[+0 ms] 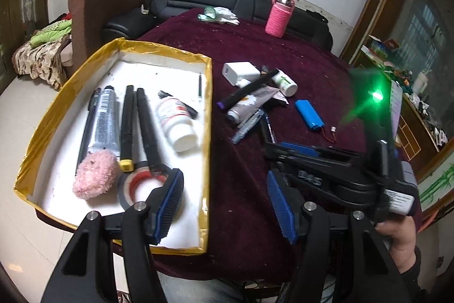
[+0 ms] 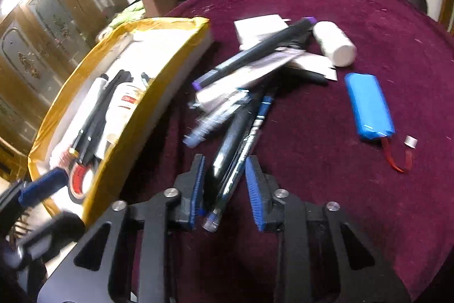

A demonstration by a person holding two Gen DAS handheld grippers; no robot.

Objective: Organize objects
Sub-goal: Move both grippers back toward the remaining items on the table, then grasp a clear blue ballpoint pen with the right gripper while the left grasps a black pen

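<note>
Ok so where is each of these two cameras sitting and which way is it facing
Left wrist: on the left gripper, looking down across the yellow-rimmed tray and maroon table; a hand and the right gripper show.
Right wrist: on the right gripper, looking down at pens between its pads; a blue pad of the left gripper shows.
Shared: tray, blue battery pack, pink bottle.

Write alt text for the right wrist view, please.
The right gripper straddles two pens lying on a dark red tablecloth, at the near end of a pile of loose things. A yellow-edged box holding sorted items stands on the left, and a blue battery lies on the right.
</note>
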